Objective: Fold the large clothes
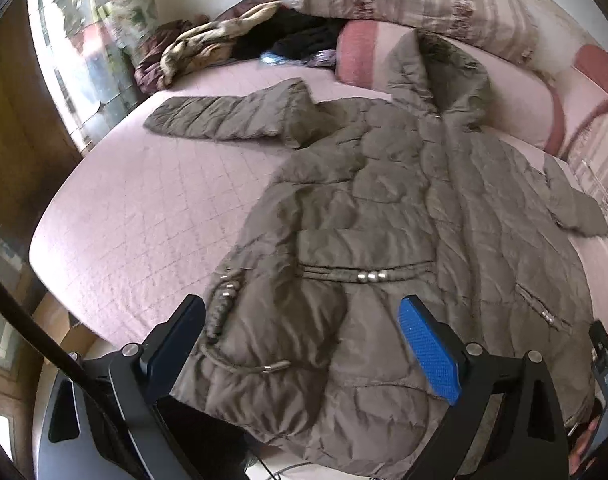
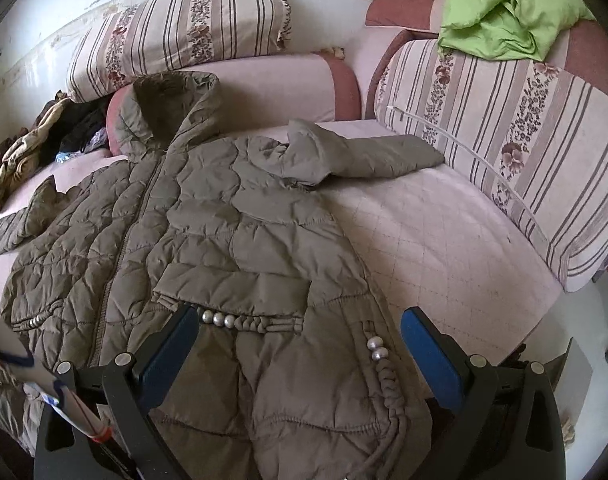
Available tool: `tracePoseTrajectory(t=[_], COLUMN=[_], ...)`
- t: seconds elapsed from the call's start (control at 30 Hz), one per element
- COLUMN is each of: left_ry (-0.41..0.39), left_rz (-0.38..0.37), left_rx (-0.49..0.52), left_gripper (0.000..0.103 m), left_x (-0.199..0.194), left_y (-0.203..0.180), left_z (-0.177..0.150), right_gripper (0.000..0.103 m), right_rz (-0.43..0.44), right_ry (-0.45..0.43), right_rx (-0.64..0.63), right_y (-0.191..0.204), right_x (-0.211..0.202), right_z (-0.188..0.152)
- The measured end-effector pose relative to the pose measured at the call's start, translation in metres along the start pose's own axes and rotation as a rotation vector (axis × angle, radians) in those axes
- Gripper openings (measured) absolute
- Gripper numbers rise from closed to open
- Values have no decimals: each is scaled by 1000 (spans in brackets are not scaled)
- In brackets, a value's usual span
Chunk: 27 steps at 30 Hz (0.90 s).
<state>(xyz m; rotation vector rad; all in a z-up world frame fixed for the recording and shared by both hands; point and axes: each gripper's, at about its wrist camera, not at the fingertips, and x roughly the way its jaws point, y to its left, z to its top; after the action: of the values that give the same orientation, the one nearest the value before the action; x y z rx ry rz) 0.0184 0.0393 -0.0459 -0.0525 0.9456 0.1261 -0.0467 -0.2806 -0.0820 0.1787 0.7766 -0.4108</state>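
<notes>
An olive quilted hooded coat [image 1: 384, 208] lies spread front-up on a pink quilted bed [image 1: 143, 208], hood toward the cushions, sleeves out to both sides. It also shows in the right wrist view [image 2: 223, 220]. My left gripper [image 1: 304, 340] is open, its blue pads either side of the coat's lower left hem, just above it. My right gripper [image 2: 299, 344] is open over the coat's lower right hem, near the beaded drawstring [image 2: 378, 350]. Neither holds anything.
Striped cushions [image 2: 504, 140] and pink bolsters [image 2: 263, 88] line the bed's far and right sides. A heap of dark clothes [image 1: 223, 48] lies at the far left corner. A green duvet [image 2: 504, 20] sits on the sofa arm. Bare bed lies either side of the coat.
</notes>
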Motion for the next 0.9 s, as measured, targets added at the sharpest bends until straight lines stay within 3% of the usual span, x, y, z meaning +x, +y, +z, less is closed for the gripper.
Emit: tracePoseTrajectory(t=[0.2,0.43,0.57,0.63,0.67,0.7,0.77,0.9], left_ry=[-68,-10,62,123,153,200,228,192], left_rz=[77,142,97,15,-10,-48,-70,-44], left_rx=[-88,-135,-122,-135,-143,-150,-153,-115], left_gripper=[97,97,96,78,59,47,39,38], left_x=[-11,33,76,92,98,106,112,101], left_y=[41,97,119,123,123,122,118,111], left_z=[6,18,22,20,18,13,5,-6], right_gripper=[103,103,103,103,103,103,103,103], right_rz=[31,75,60,50,50,51,58,71], right_ry=[-40,-10,-24,-22,-20,-15,-9,-11], right_rx=[-27,-63,-107,-122,-121,-117,-116,-156], right_y=[8,28,38,42,43,44,47,62], right_x=[-15,-16,-20,-19,-19,-18,-16,-17], right_z=[-2,-4,-7,-7,-7,-6,-4,-3])
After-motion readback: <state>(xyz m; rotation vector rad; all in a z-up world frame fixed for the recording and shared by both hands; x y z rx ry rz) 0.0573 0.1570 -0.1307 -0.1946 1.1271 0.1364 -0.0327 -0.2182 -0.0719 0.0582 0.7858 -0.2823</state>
